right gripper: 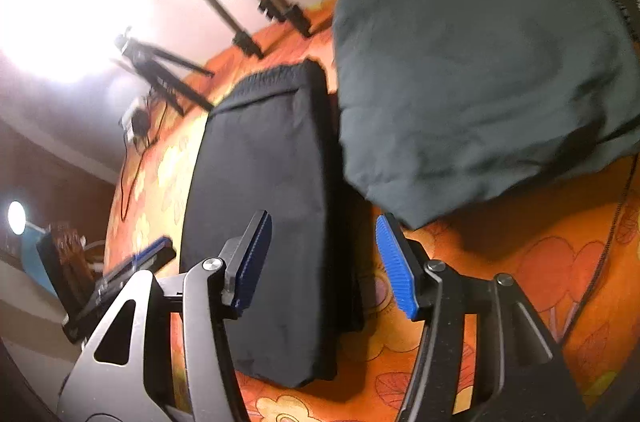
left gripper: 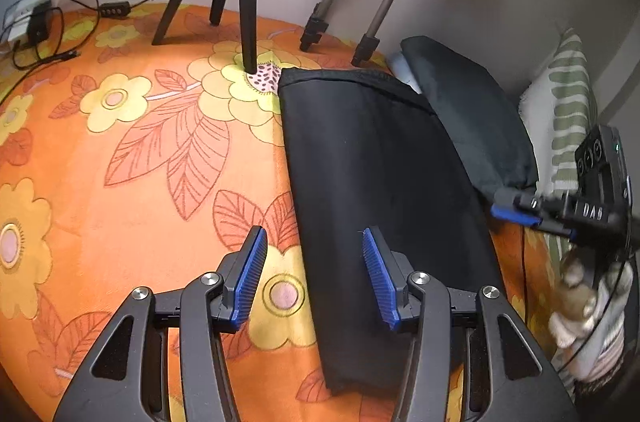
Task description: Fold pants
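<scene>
Hovering released over folded black pants [left gripper: 372, 182] on floral bedsheet [left gripper: 140, 182]: left gripper [left gripper: 316, 274], right gripper [right gripper: 324, 258], both empty; snagging a layer risks unfolding.

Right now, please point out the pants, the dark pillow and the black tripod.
pants [left gripper: 372, 162]: left wrist view, middle of the folded cloth.
dark pillow [right gripper: 480, 62]: right wrist view, middle of its top.
black tripod [left gripper: 248, 2]: left wrist view, front leg.
</scene>
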The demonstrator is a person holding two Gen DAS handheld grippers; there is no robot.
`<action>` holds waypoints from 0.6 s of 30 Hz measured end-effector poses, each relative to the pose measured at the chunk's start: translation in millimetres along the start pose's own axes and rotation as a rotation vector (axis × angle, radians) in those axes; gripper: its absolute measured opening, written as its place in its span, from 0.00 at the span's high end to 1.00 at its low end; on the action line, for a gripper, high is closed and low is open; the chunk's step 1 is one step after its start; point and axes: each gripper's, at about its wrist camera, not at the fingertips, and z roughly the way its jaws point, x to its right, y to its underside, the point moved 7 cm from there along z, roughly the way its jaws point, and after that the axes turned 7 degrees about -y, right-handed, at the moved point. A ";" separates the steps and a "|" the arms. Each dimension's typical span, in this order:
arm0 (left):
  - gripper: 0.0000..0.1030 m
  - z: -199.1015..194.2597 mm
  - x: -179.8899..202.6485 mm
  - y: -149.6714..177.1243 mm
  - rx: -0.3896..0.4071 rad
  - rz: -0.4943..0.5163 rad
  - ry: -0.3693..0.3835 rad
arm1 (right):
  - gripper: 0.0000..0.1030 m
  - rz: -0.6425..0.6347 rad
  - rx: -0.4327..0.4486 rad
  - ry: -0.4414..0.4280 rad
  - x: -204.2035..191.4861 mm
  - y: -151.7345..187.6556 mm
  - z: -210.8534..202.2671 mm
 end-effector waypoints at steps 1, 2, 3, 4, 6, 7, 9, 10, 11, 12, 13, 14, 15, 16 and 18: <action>0.53 1.9 0.2 -1.1 -0.004 -0.005 0.004 | 0.44 -0.004 -0.009 0.004 0.6 0.8 3.3; 0.53 4.5 0.0 -2.3 -0.007 -0.015 0.007 | 0.44 -0.010 -0.017 0.014 1.3 2.5 7.1; 0.53 6.6 -0.3 -3.1 -0.010 -0.025 0.011 | 0.44 -0.010 -0.024 0.021 2.8 3.8 10.6; 0.53 8.6 -0.2 -4.3 -0.013 -0.037 0.018 | 0.44 -0.006 -0.029 0.023 4.5 4.3 13.7; 0.53 11.1 1.1 -6.4 -0.014 -0.049 0.030 | 0.44 0.008 -0.036 0.015 8.3 4.7 18.8; 0.53 12.2 2.2 -7.6 -0.013 -0.051 0.034 | 0.44 0.012 -0.037 0.014 10.2 4.7 19.7; 0.53 14.6 4.5 -9.0 -0.012 -0.049 0.041 | 0.44 0.010 -0.037 0.017 13.2 4.0 21.9; 0.53 16.1 5.2 -9.5 -0.013 -0.050 0.045 | 0.44 0.008 -0.036 0.018 14.8 3.7 22.6; 0.53 17.6 5.7 -9.8 -0.015 -0.051 0.047 | 0.44 0.010 -0.033 0.006 16.0 3.2 23.3; 0.53 19.5 6.3 -9.5 -0.019 -0.051 0.050 | 0.44 0.013 -0.031 -0.021 17.1 3.0 24.3; 0.53 20.8 6.8 -9.5 -0.023 -0.050 0.054 | 0.44 0.018 -0.032 -0.042 18.1 2.7 25.1; 0.53 22.6 7.2 -9.3 -0.027 -0.049 0.059 | 0.44 0.025 -0.036 -0.062 20.0 3.7 27.4; 0.53 23.9 7.3 -9.5 -0.030 -0.049 0.060 | 0.44 0.022 -0.033 -0.076 21.6 4.4 29.0; 0.53 25.4 7.0 -9.8 -0.034 -0.054 0.065 | 0.44 0.009 -0.027 -0.082 21.2 4.4 29.0; 0.53 29.7 4.3 -10.0 -0.045 -0.080 0.089 | 0.44 -0.012 -0.024 -0.094 19.9 5.1 28.0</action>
